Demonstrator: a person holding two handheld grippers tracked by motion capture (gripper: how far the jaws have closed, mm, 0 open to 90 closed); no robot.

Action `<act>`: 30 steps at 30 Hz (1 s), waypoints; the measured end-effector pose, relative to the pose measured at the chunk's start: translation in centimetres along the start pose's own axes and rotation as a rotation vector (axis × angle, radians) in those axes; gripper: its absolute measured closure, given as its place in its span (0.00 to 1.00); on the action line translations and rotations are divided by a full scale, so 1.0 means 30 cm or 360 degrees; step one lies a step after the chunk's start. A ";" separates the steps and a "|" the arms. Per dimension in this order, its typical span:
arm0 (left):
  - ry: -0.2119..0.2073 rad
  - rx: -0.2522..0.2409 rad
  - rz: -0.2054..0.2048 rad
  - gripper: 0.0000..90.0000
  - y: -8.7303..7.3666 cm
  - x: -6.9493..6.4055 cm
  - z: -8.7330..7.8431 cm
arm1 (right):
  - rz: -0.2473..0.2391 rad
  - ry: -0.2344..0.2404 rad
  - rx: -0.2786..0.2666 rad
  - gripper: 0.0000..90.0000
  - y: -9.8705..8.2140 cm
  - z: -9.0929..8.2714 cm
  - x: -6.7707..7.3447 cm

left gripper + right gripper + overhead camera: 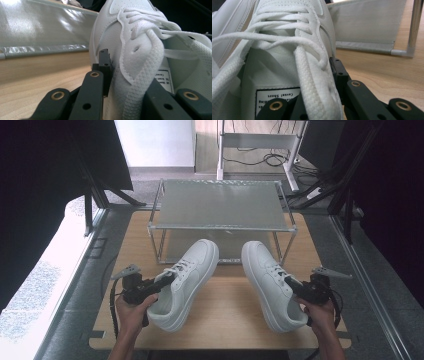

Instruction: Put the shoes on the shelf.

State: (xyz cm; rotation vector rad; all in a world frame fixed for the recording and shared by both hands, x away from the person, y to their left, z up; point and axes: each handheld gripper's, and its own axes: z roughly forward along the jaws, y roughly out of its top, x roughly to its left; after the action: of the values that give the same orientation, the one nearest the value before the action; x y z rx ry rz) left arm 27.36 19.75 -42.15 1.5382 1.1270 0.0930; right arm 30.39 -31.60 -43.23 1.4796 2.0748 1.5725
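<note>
Left tool (162,282) clamped on left shoe's (187,280) collar, right tool (295,286) on right shoe's (270,280). Both shoes on desk (225,307), toes toward rack (220,210). Held by collars, probably for lifting onto rack.

High cam above table's (227,312) near edge, facing fwd/down. Gripper cams low, v. close – each shares a white shoe (130,50) (287,50) w/ high view.

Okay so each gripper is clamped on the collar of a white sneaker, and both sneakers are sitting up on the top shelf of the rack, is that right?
Not the shelf part. In the high view, the left sneaker and right sneaker sit on the wooden table in front of the rack. The left gripper and right gripper do each clamp a collar.
</note>
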 end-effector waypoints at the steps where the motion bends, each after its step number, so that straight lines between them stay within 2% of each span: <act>1: -0.0004 -0.0010 -0.0001 0.92 0.001 0.000 -0.003 | 0.0005 0.0003 -0.0007 0.96 0.001 -0.003 0.001; 10: -0.0009 -0.0066 0.0018 0.92 0.019 -0.019 -0.027 | 0.0041 0.0023 -0.0090 0.96 0.015 -0.021 0.006; 17: -0.0035 -0.0113 0.0014 0.92 0.042 -0.028 -0.044 | 0.0050 0.0032 -0.0111 0.96 0.032 -0.021 0.017; 22: -0.0015 -0.0143 0.0018 0.92 0.071 -0.026 -0.051 | 0.0027 0.0047 -0.0144 0.96 0.062 -0.021 0.036; 30: -0.0051 -0.0181 0.0011 0.92 0.114 -0.039 -0.040 | 0.0042 0.0073 -0.0221 0.96 0.106 -0.026 0.046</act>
State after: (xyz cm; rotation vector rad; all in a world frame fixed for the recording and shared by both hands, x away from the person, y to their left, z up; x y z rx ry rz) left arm 28.03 20.29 -38.43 1.4377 1.0732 0.1343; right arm 31.14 -31.18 -39.80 1.4423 1.9326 1.7372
